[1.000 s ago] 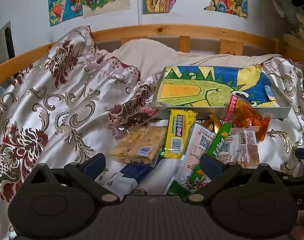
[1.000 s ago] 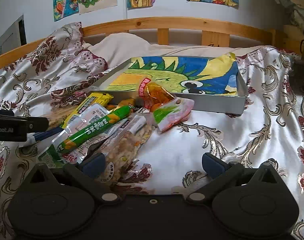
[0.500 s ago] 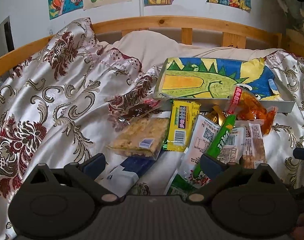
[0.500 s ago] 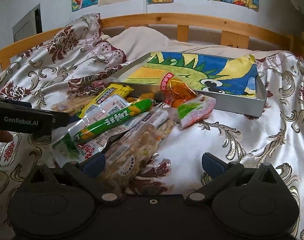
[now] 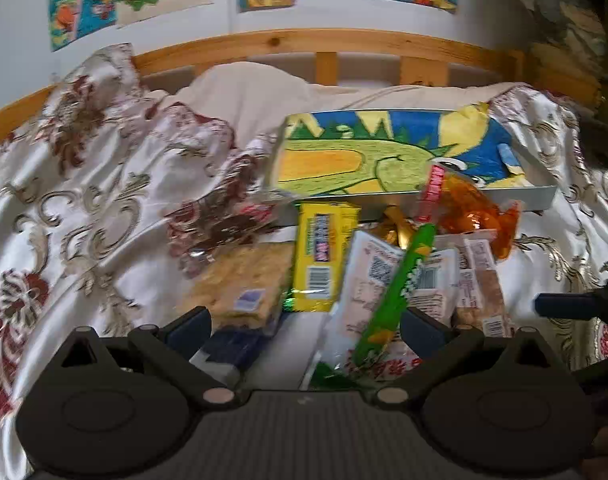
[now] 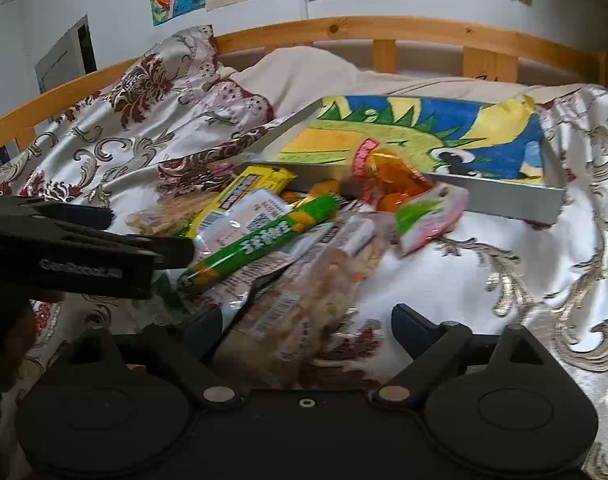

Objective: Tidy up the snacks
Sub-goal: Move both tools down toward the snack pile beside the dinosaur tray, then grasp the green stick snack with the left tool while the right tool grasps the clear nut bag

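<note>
both tools have edged closer to the snack pile on the satin floral bedspread [image 6: 483,276]. right tool [image 6: 300,326] closing, clear bag of mixed nuts [image 6: 304,300] between its fingers, not yet pinched. left tool [image 5: 305,324] spread over the long green snack stick [image 5: 395,292]. shallow grey tray with dinosaur drawing [image 6: 503,196] sits just behind the pile.

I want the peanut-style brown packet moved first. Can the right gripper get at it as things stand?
Probably yes. The brown packet lies on top of the pile with its near end between the fingers of the right gripper, whose jaws are closing, not yet pressing it. Nothing covers it; the green stick lies beside it.
</note>
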Motion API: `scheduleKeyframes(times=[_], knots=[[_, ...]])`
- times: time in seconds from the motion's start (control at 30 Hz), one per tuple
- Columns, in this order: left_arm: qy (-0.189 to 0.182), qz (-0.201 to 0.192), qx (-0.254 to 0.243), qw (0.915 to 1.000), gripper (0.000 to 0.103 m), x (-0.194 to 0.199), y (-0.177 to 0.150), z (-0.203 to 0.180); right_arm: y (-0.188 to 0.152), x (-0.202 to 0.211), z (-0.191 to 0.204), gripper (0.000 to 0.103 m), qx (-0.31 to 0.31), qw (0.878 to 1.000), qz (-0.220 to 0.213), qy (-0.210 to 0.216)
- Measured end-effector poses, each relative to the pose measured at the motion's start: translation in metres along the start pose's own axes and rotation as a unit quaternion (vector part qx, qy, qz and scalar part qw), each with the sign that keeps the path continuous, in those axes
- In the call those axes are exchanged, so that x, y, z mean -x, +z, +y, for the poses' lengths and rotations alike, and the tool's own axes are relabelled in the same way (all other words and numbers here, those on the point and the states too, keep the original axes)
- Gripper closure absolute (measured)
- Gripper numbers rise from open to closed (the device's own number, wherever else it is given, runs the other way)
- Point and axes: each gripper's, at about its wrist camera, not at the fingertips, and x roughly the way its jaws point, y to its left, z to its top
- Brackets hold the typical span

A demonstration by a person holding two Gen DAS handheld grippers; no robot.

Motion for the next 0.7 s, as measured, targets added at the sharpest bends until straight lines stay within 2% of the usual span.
scheduleKeyframes(times=[0.03,0.13,0.37,0.47,0.53,0.7], knots=[[-0.005,-0.001,-0.004,1.0,0.001,-0.002,0.001,-0.001,0.0,-0.001,0.001,0.02,0.002,1.0,0.002,0.0],[-0.024,-0.007,-0.017,0.9996,0.003,-0.007,0.004,-0.004,0.001,-0.004,0.001,0.028,0.003,1.0,0.01,0.003],[-0.064,-0.016,-0.037,0.9971,0.01,-0.013,0.006,-0.012,0.0,-0.007,-0.008,0.032,-0.03,0.999,0.02,0.025],[-0.077,-0.016,-0.039,0.9961,0.015,-0.016,0.006,-0.012,-0.001,-0.007,-0.009,0.038,-0.036,0.999,0.022,0.034],[-0.086,-0.014,-0.041,0.9953,0.02,-0.018,0.006,-0.013,-0.001,-0.007,-0.01,0.043,-0.041,0.998,0.024,0.041],[-0.107,-0.01,-0.041,0.9934,0.033,-0.022,0.007,-0.013,-0.001,-0.007,-0.011,0.045,-0.052,0.997,0.024,0.045]])
